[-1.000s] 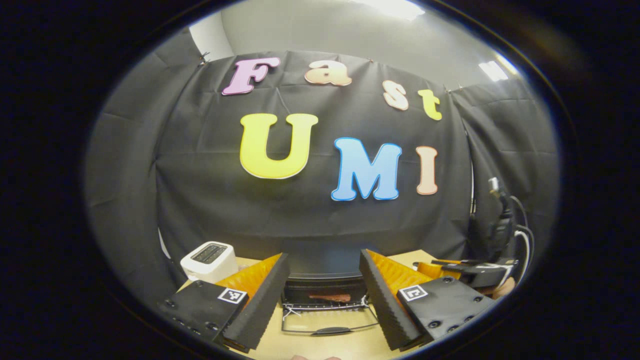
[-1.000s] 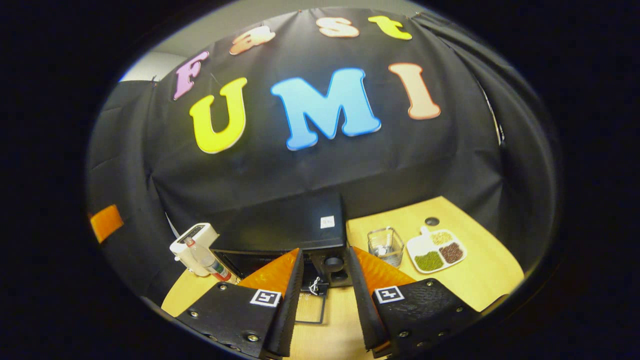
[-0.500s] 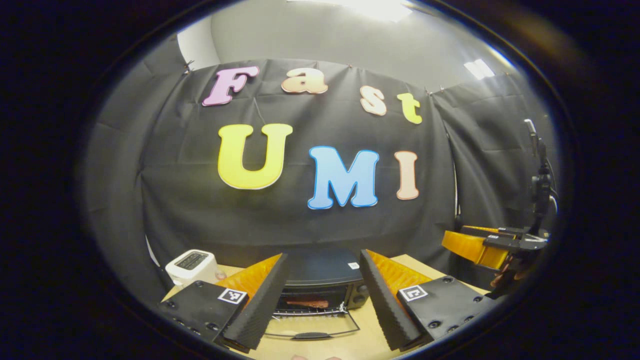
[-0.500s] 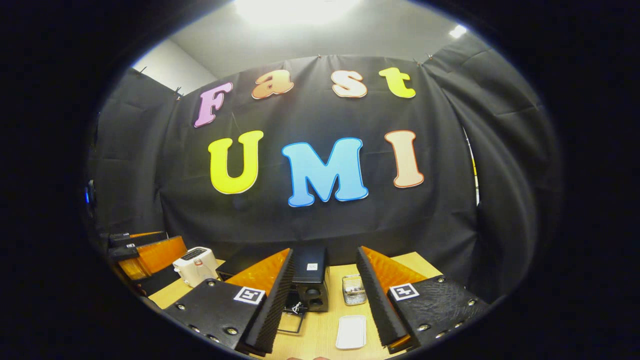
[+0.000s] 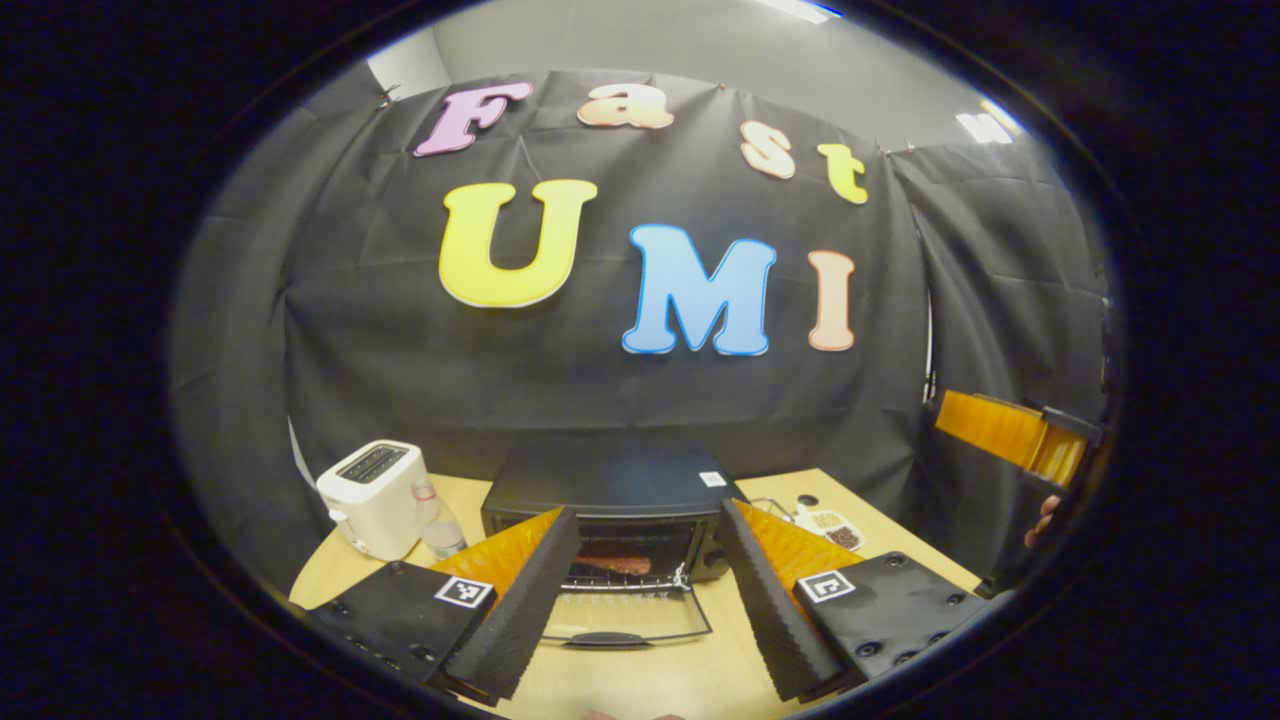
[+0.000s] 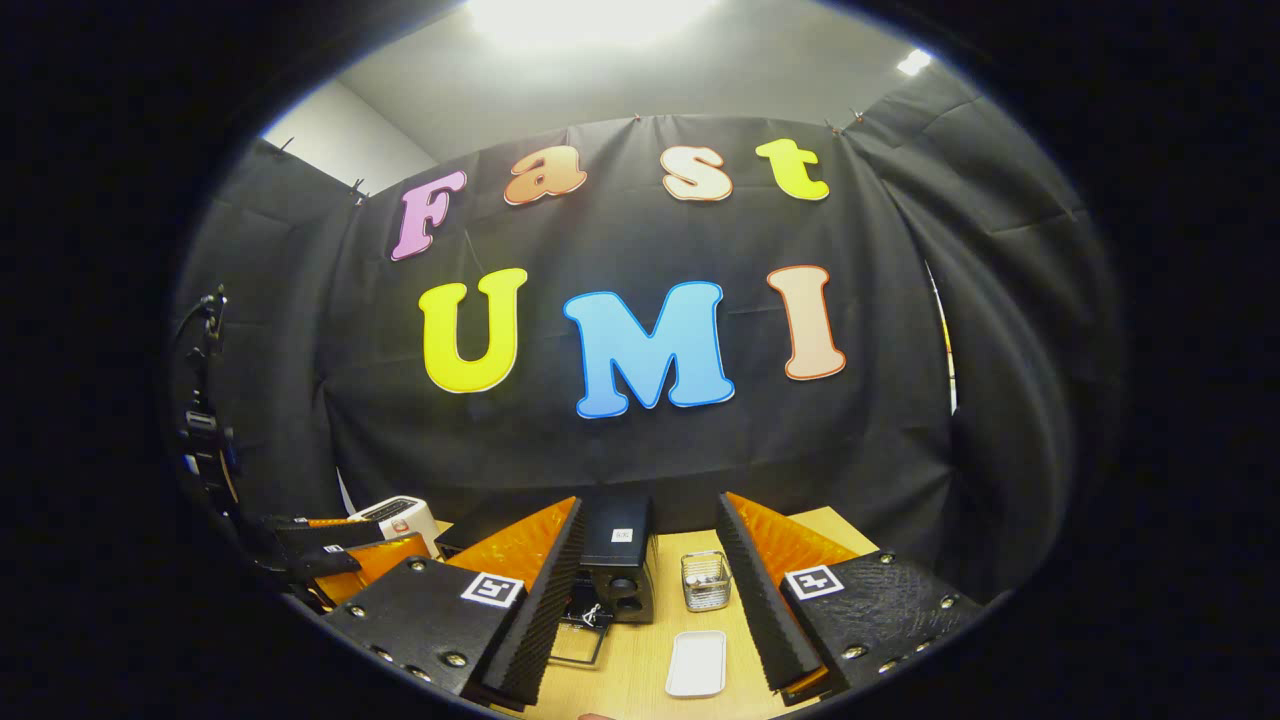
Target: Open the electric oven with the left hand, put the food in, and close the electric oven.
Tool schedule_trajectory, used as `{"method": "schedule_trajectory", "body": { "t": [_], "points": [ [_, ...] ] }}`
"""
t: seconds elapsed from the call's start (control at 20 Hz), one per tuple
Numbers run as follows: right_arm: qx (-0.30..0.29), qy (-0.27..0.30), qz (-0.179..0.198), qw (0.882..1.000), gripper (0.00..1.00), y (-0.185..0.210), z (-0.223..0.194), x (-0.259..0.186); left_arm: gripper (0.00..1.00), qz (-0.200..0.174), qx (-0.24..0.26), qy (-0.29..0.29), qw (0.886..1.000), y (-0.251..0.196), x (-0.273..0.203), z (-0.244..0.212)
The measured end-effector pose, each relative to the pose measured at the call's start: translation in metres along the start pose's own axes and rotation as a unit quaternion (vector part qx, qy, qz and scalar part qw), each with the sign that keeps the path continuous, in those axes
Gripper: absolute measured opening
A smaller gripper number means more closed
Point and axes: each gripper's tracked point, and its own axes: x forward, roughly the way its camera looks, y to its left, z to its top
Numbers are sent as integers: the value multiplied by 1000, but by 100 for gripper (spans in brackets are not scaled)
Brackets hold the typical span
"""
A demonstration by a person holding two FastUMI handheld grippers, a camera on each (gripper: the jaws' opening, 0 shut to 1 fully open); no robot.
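Oven (image 5: 610, 490) at table (image 5: 640, 680) rear, door (image 5: 625, 625) flat open, food (image 5: 610, 560) on rack inside. Left gripper (image 5: 645, 585) spread wide, empty, aimed at door. Right gripper (image 6: 650, 590) wide, empty, above white tray (image 6: 697, 663). Toaster (image 5: 372, 497) left of oven.

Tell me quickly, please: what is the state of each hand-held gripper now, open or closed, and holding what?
Left hand-held gripper: open, holding nothing, aimed at the open oven.
Right hand-held gripper: open, holding nothing, above the table.

Both open tongs (image 5: 640, 600) have drawn back from the oven (image 5: 610, 500).
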Motion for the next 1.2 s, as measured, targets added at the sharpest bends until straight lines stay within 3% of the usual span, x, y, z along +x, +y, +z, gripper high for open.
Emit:
{"method": "schedule_trajectory", "body": {
  "t": [0.15,0.2,0.25,0.3,0.35,0.4,0.6,0.65,0.9,0.95,1.0,1.2],
  "points": [
    [3,6,-2,1000,80,-6,-4,2,99,9,-13,34,999,2,6,-27],
    [4,10,-4,1000,80,-9,-6,2,92,11,-15,46,999,2,9,-36],
    [6,14,-5,1000,80,-12,-9,2,99,13,-17,59,998,3,11,-47],
    [8,17,-7,1000,80,-15,-12,2,99,12,-18,71,997,2,13,-58],
    [10,20,-8,1000,80,-17,-14,2,92,12,-20,85,996,3,11,-67],
    [11,24,-11,1000,80,-19,-16,1,99,12,-21,99,995,3,12,-77],
    [16,36,-23,999,80,-29,-26,1,95,21,-13,147,989,9,18,-115],
    [15,39,-28,999,80,-32,-29,0,99,26,-6,157,987,13,19,-123],
    [20,47,-45,998,80,-45,-36,-5,95,23,-11,229,973,16,26,-177],
    [20,49,-48,997,80,-47,-38,-6,99,28,-14,244,969,19,26,-187],
    [20,50,-50,997,80,-49,-40,-7,92,34,-15,257,966,23,28,-197],
    [22,59,-63,996,80,-59,-47,-11,99,44,-10,313,949,31,32,-238]
  ]
}}
